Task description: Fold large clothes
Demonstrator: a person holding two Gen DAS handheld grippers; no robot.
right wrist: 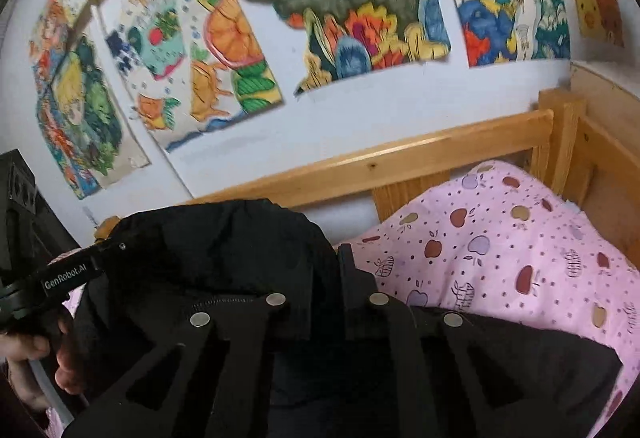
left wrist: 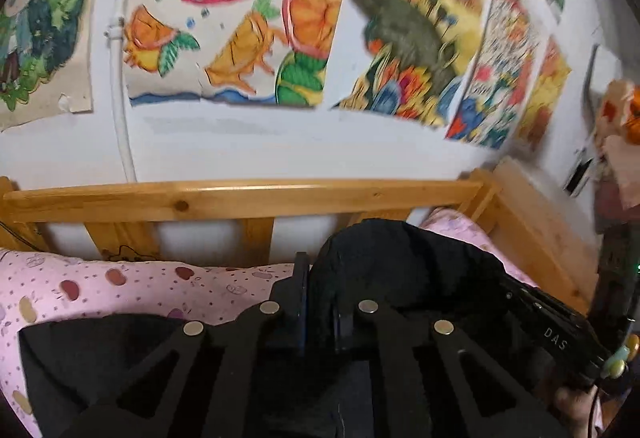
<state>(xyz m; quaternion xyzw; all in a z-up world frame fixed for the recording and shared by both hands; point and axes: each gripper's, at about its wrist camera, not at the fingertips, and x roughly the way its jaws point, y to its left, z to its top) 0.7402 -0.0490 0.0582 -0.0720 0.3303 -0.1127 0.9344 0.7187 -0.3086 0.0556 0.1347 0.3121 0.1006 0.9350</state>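
1. Nearest the lens, the left tool point(left wrist: 320, 302) has its jaws pinched tight on a raised fold of the black garment point(left wrist: 400, 262).
2. Over on the right wrist view, the right tool point(right wrist: 340, 278) is clamped just as narrow on that same garment point(right wrist: 224, 250), black cloth bunched up beside its fingers.
3. Dark fabric spreads out under both tools, lying on the pink apple-print bedsheet point(right wrist: 500, 238).
4. Behind it runs the wooden bed rail point(left wrist: 240, 198), and above that, bright drawings point(left wrist: 240, 18) cover the white wall.
5. At the left edge, a hand point(right wrist: 36, 358) grips the other tool's handle.
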